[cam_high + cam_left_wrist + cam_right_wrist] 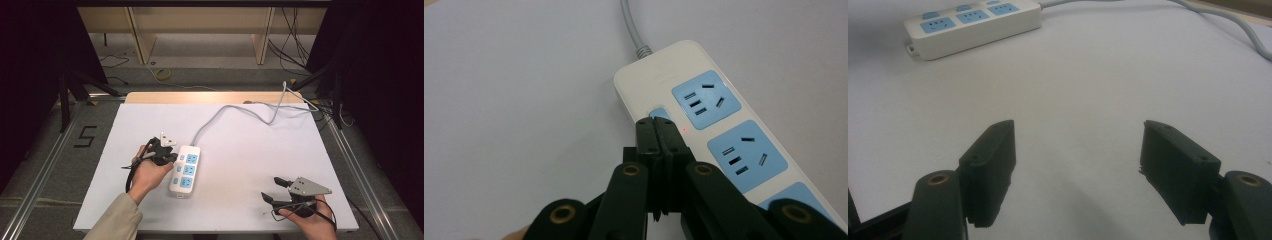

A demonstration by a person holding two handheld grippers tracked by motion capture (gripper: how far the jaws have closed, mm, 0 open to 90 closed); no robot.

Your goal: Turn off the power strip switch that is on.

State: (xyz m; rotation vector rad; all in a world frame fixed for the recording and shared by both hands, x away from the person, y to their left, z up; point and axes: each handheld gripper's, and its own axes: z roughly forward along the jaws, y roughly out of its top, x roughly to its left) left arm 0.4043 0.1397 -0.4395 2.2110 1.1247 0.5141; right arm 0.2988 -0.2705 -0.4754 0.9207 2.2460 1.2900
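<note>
Strip (185, 169) hard, light, slides easily | button (659, 112) pushed by left gripper (657, 125), fingers pressed together | right gripper (1078, 150) fingers spread, nothing held

Power strip (185, 169) — left of table (250, 165) centre

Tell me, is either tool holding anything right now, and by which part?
Nothing is held. The left tool is shut, its tip at a blue switch on the power strip; the right tool is open over bare table.

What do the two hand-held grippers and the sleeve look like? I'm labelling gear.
Both the left hand-held gripper and the right hand-held gripper are black, with brass-coloured pivot rivets, a grey three-cornered top plate and a black trailing cable. The left forearm wears a beige sleeve.
</note>
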